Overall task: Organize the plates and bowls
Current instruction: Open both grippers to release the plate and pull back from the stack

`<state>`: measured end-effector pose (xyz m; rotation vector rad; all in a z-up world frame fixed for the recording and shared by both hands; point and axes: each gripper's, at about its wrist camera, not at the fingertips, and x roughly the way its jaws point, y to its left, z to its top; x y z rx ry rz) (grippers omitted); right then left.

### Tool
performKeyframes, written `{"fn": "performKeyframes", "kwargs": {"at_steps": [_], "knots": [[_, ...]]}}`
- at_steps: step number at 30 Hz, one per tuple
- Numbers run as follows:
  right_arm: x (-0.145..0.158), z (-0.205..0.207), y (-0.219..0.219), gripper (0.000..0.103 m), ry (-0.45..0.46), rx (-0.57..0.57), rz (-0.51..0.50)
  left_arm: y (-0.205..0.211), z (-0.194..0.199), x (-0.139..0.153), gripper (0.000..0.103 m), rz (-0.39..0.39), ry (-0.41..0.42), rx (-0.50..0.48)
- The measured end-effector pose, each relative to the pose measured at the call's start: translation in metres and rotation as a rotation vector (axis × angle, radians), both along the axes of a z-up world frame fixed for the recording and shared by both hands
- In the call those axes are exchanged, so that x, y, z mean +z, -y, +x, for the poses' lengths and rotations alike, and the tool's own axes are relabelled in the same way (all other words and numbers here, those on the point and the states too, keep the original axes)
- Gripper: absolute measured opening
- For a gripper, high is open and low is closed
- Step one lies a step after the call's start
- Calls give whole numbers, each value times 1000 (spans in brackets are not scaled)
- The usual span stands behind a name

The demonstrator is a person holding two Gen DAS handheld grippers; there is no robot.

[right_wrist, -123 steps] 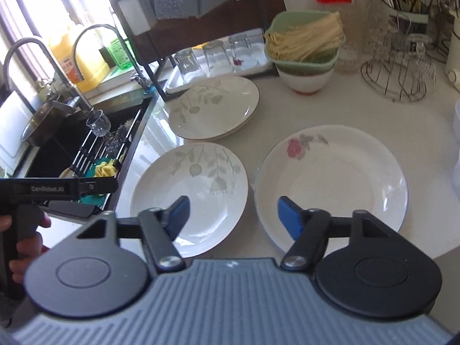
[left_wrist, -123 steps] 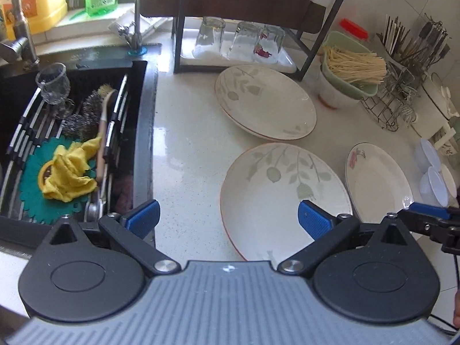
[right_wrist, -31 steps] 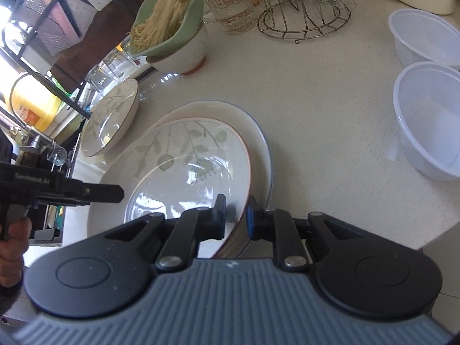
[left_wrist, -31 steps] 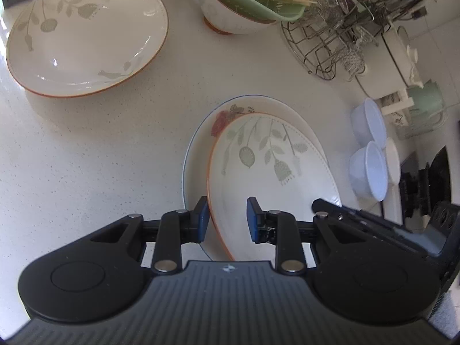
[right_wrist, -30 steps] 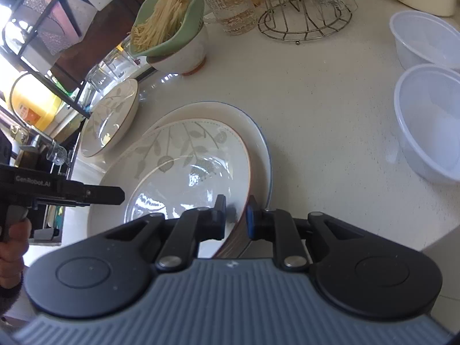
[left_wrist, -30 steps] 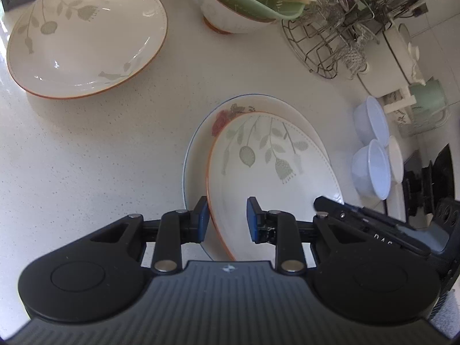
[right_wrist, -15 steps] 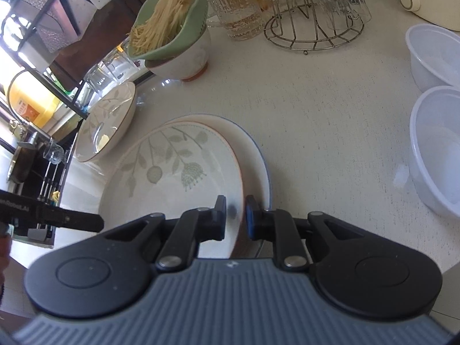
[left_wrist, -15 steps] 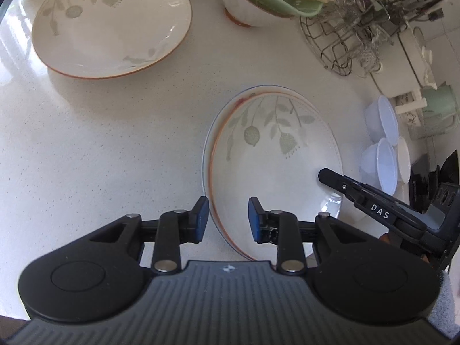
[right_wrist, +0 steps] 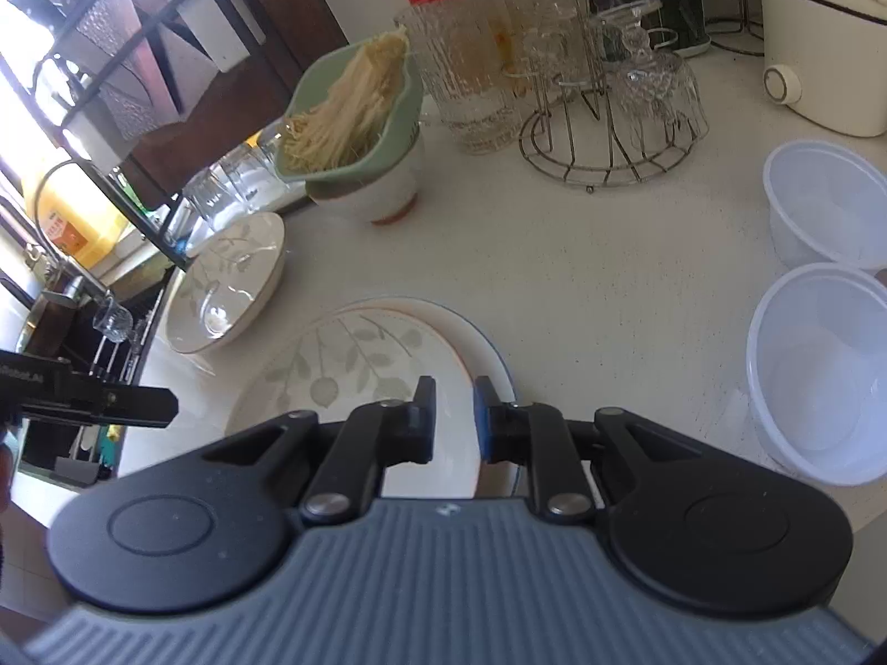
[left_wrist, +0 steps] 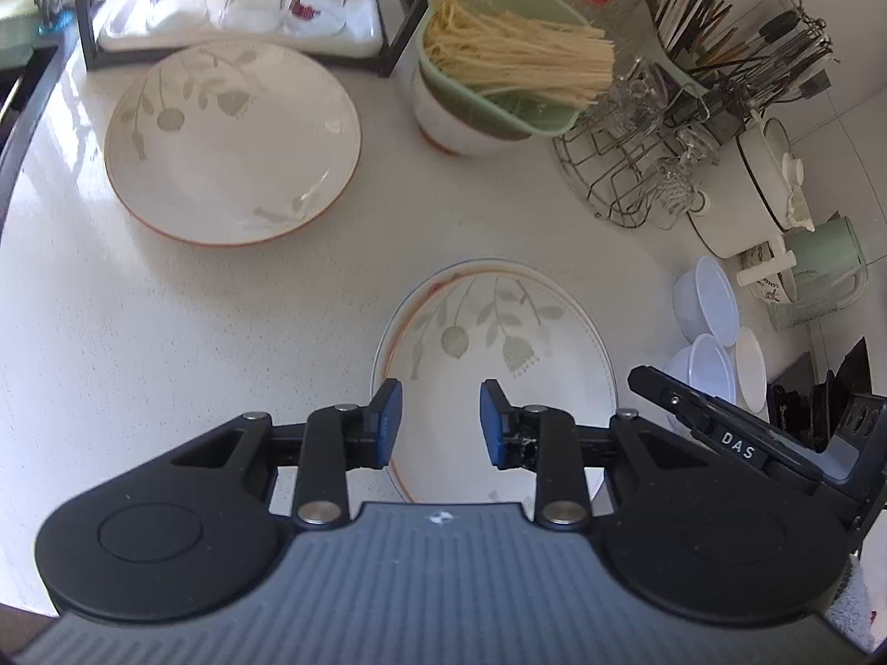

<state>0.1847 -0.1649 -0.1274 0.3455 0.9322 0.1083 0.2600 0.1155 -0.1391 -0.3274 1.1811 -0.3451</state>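
Bright daylight floods from the window (right_wrist: 33, 127), glaring off the countertop (left_wrist: 72, 127); fisheye edges curve, details soft.

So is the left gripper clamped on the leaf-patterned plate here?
No, the left gripper is above the leaf plate, pads apart with nothing between them.

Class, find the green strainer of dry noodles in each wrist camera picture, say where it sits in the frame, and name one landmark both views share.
Left wrist view: the green strainer sits top centre, resting in a white bowl, left of the wire rack.
Right wrist view: the green strainer sits upper left of centre, in the same white bowl.
Shared landmark: the leaf-patterned plate stacked on a larger plate.
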Motion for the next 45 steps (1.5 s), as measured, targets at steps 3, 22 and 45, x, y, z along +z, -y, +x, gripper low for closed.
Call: {"fn": "performKeyframes", "kwargs": {"at_steps": [3, 22, 45], "knots": [[12, -3, 1, 18, 27, 1, -4, 8, -2, 14, 35, 54, 51, -10], [98, -29, 3, 18, 225, -13, -28, 34, -27, 77, 35, 73, 222, -15], [120, -72, 21, 18, 275, -26, -73, 67, -59, 92, 36, 94, 284, -37]]}}
